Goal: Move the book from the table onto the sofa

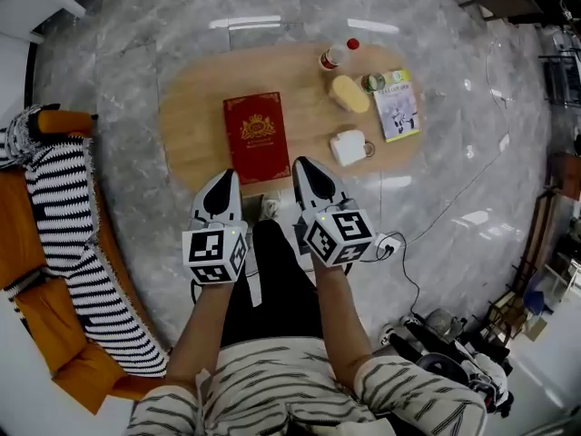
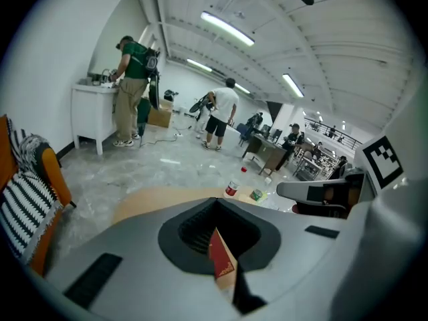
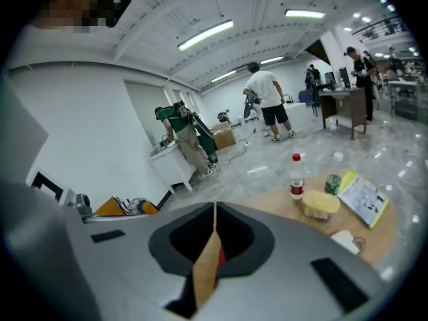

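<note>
Nearest, the left gripper (image 1: 227, 182) and right gripper (image 1: 306, 169) hang side by side at the near edge of the oval wooden table (image 1: 195, 121) — both with jaws pressed together, nothing between them. The red book (image 1: 257, 136) lies flat just beyond, its near corners beside the two tips. Farther right stand a white mug (image 1: 349, 147), a booklet (image 1: 397, 105) and a red-capped bottle (image 1: 334, 56). The orange sofa (image 1: 18, 234) is well apart, at the left.

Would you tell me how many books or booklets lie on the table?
2: a red book left of the table's middle and a green-edged booklet at its right end; none seems hidden.
</note>
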